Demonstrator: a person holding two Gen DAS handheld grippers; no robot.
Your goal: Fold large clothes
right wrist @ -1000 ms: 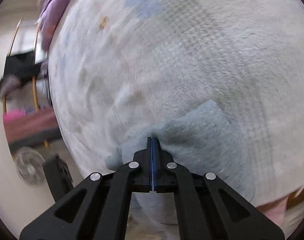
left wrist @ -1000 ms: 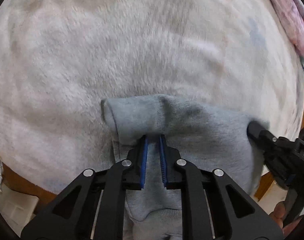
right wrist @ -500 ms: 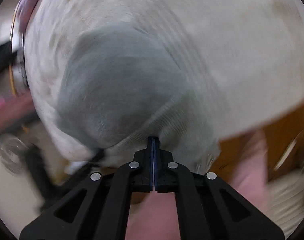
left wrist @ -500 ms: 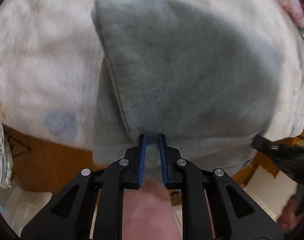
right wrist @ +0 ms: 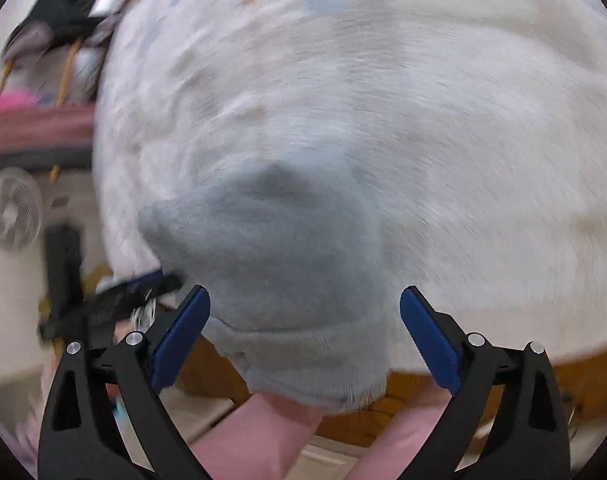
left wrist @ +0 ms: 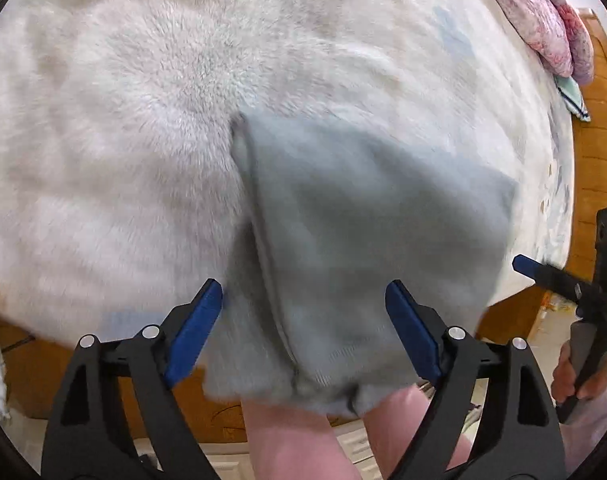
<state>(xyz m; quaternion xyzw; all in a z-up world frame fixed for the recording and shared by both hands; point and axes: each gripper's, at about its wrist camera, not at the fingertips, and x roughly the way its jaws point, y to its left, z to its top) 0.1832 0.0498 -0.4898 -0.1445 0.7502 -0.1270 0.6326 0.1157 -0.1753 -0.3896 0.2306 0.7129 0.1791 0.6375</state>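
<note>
Both jaws have just opened: left hand-held gripper (left wrist: pixel 303 300) and right hand-held gripper (right wrist: pixel 305 306) stand wide over the grey garment (left wrist: pixel 363 232), apparently released to settle folded; its hem overhangs the bed (left wrist: pixel 123 120) edge.

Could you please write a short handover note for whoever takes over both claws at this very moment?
Left claw: open, jaws just opened, nothing gripped.
Right claw: open, jaws just opened, nothing gripped.
Grey garment: lies folded on the white fleece blanket, its hem hanging over the near edge.
Done: one fold laid and released.
Left: judge whether another fold or smoothing is needed.
</note>
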